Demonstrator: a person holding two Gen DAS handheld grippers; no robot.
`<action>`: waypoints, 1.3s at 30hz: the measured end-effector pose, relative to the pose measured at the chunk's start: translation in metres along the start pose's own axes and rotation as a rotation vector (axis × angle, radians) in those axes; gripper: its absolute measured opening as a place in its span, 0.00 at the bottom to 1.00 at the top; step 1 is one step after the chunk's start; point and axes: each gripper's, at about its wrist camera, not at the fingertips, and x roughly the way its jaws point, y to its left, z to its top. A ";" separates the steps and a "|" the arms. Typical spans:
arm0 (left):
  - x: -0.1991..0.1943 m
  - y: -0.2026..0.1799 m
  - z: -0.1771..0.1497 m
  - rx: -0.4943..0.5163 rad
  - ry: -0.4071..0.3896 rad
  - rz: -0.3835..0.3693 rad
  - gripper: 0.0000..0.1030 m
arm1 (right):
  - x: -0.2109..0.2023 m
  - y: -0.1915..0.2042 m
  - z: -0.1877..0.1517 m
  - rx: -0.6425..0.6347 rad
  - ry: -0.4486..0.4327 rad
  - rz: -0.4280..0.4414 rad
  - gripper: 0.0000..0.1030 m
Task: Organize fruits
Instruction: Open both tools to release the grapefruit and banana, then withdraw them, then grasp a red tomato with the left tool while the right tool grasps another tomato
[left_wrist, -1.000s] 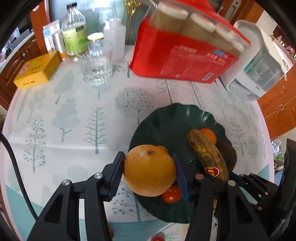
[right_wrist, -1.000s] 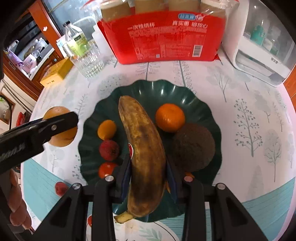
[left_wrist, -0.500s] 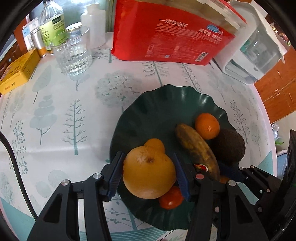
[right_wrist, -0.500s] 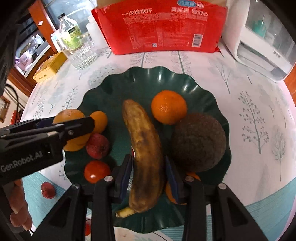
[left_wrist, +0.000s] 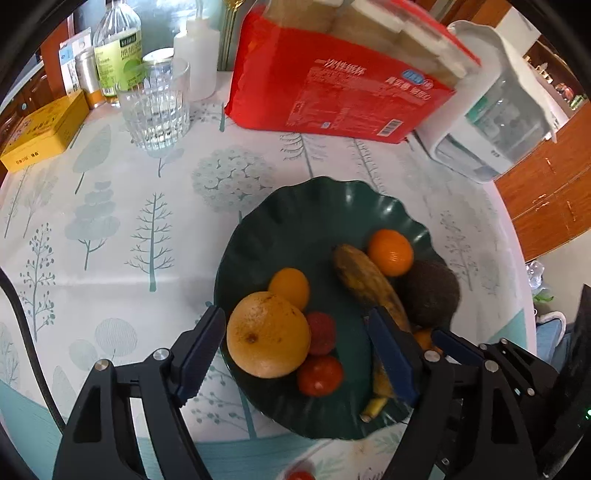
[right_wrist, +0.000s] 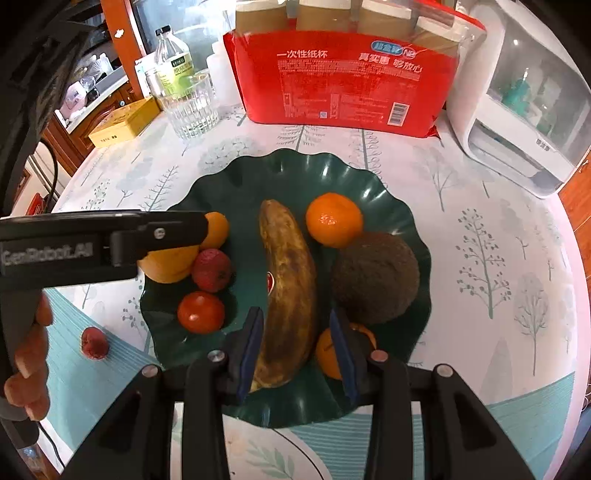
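The left gripper (left_wrist: 295, 350) has just sprung wide, leaving the big orange (left_wrist: 267, 334) on the green plate's (left_wrist: 295, 210) near-left edge, while the right gripper (right_wrist: 297, 347) stays narrow about the banana (right_wrist: 288, 288).

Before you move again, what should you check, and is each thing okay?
1. Big orange fruit resting on the green plate: ok.
2. Left gripper has let go: ok. Its fingers have just been opening; the fruit sits between them with gaps on both sides.
3. Right gripper holding the banana: cannot tell. The banana lies on the plate between the fingers.
4. All fruit on the plate: not ok. A small red fruit lies on the tablecloth beside the plate.
5. Room left on the plate: ok. Its far part is bare.
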 end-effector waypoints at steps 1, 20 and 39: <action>-0.006 -0.002 -0.001 0.006 -0.011 0.002 0.76 | -0.002 0.000 -0.001 0.001 -0.002 0.000 0.37; -0.126 -0.019 -0.094 0.029 -0.133 0.149 0.77 | -0.094 0.003 -0.045 -0.030 -0.070 0.058 0.37; -0.193 -0.011 -0.216 -0.085 -0.248 0.311 0.77 | -0.149 0.037 -0.095 -0.108 -0.125 0.192 0.37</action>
